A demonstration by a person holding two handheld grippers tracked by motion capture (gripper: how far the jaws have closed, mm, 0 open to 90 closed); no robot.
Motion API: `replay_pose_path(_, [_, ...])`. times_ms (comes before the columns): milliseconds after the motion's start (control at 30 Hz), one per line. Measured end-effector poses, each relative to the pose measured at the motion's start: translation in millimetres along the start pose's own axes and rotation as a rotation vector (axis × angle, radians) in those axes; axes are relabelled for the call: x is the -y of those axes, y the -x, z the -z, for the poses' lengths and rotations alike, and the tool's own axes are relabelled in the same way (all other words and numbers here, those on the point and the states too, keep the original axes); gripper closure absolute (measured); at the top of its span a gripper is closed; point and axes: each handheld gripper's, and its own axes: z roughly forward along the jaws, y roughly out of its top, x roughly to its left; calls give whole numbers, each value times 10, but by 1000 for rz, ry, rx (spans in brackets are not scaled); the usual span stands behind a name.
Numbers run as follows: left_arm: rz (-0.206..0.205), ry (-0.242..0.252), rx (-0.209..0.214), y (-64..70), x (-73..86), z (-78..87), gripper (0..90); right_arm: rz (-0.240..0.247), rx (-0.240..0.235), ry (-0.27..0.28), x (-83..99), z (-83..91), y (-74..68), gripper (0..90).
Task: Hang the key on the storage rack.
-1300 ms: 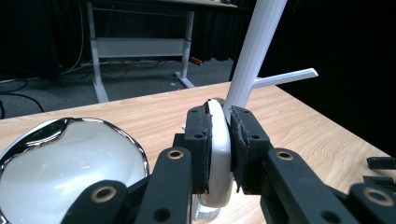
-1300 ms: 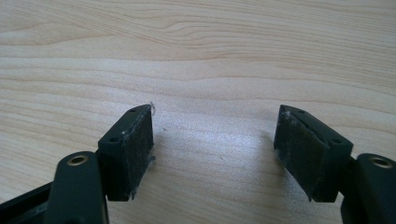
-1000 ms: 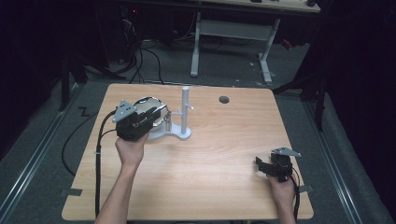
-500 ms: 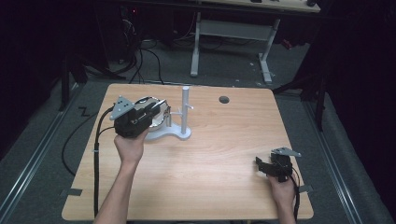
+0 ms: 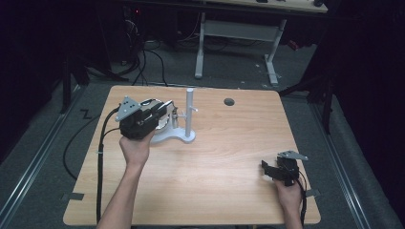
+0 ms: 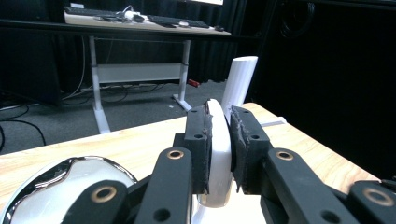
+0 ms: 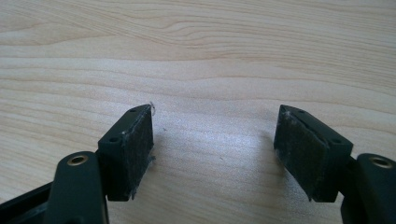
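Gripping a thin white upright piece (image 6: 218, 154) between both pads, left hand-held gripper (image 5: 160, 113) clenched on it at about ten o'clock on the tabletop (image 5: 224, 157). Belongs, by the look of it, to the white stand (image 5: 184, 136) with its tall post (image 5: 189, 112) and rounded base; exact part hard to tell. Shiny chrome dome (image 6: 70, 186) just beside the jaws, low at seven o'clock in the left gripper view, touching or nearly so.

Likely stiff, smooth moulded plastic: light, rigid, somewhat slippery against the pads, so a firm squeeze across the flat faces, as now, seems the right hold. Probably top-heavy with that post, so prone to tip or pivot on its base if pulled sideways; better lifted straight or steadied low. Chrome piece probably slick and easily marked.

Right hand-held gripper (image 5: 271, 170) released, jaws wide apart, grasping nothing, hovering low over bare wood near five o'clock, well apart from the stand.
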Motion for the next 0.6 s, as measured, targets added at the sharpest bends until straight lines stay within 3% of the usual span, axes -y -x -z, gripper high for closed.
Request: replay_pose_path(600, [25,-18,-9,-24,133,-171,778,-2,-2,1,0,1,3,286])
